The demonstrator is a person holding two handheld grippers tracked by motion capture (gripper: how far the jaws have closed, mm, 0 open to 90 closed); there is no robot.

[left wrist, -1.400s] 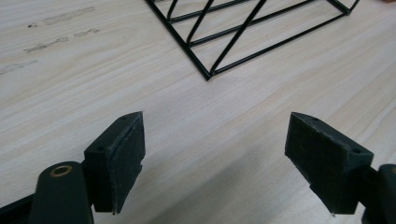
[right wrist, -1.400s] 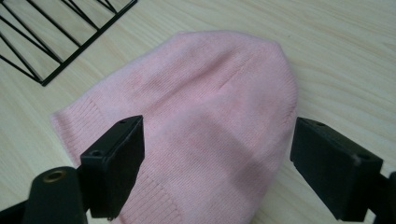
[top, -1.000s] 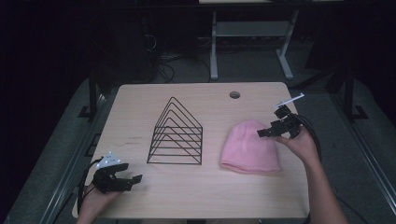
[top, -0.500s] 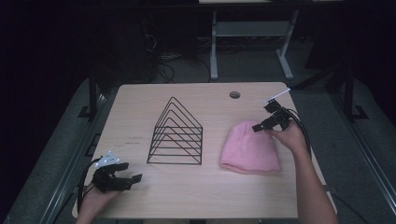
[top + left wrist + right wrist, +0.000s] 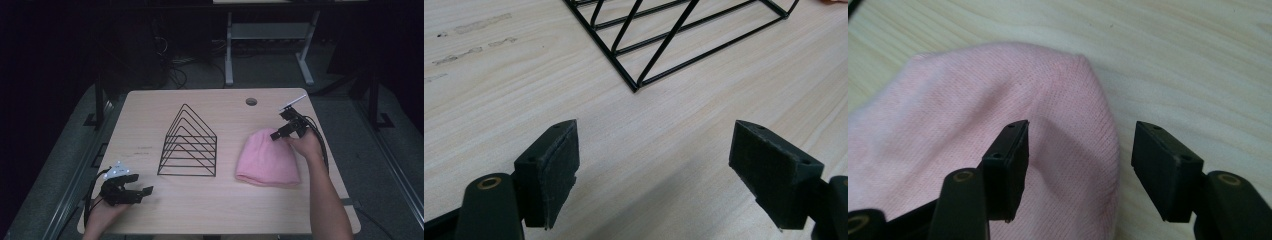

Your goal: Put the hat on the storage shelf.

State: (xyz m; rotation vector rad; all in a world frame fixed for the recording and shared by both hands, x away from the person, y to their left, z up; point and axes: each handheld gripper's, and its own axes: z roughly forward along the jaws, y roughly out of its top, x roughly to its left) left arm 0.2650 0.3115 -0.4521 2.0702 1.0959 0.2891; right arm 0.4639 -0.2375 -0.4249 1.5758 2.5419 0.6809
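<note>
Near edge, left: left gripper (image 5: 145, 190), jaws wide apart, nothing between, resting low on pale wood-grain table (image 5: 220, 210). Mid-table: black wire rack (image 5: 189, 145), upright. Right of rack: pink beanie (image 5: 267, 157), flat on table. At beanie's far right edge: right gripper (image 5: 1079, 165), jaws part-open, just been closing, straddling beanie's rim, one pad on the knit. Far edge: cable hole (image 5: 251, 101). Beyond: dark room, grey floor, white desk frame (image 5: 270, 45).

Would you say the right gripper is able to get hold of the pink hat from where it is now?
Probably yes. The right gripper is right at the rounded top of the pink hat, jaws apart and just closing, one over the knit and one beyond its edge. Nothing lies between; the wire rack stands off to the side.
</note>
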